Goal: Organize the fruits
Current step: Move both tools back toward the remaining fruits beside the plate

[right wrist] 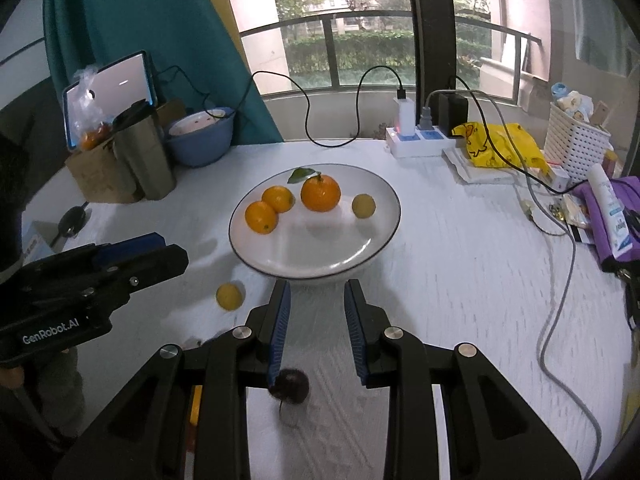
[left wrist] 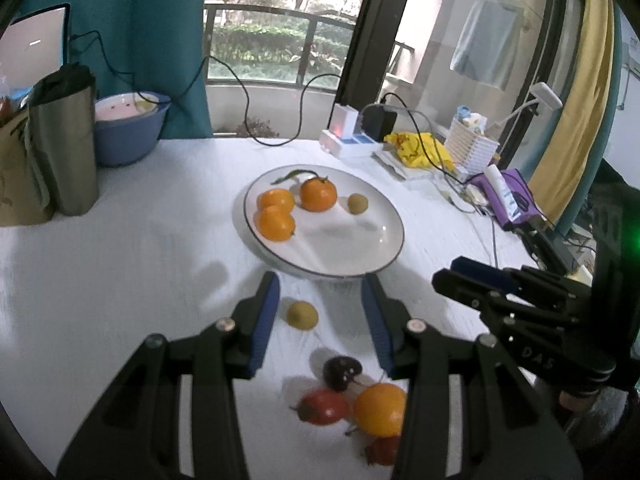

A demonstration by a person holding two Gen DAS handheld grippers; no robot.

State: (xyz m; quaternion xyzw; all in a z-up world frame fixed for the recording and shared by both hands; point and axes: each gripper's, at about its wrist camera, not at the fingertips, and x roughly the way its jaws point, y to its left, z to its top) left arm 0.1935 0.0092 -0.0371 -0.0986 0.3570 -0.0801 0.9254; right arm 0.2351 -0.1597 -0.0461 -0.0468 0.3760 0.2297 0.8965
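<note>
Both the left claw [left wrist: 320,292] and right claw [right wrist: 316,300] hang spread apart, holding nothing, just short of the plate [right wrist: 372,254] rim; loose fruits [left wrist: 352,400] lie on bare desk [right wrist: 460,300] before that plate.

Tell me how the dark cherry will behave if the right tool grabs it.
The cherry looks small, round and glossy, so it may roll or slip from the open right tool. Probably soft; squeeze gently. Its stem might snag.

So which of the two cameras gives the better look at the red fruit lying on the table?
The left wrist view: one red fruit shows whole beside an orange, unhidden. In the right wrist view it's hidden behind the gripper's frame.
</note>
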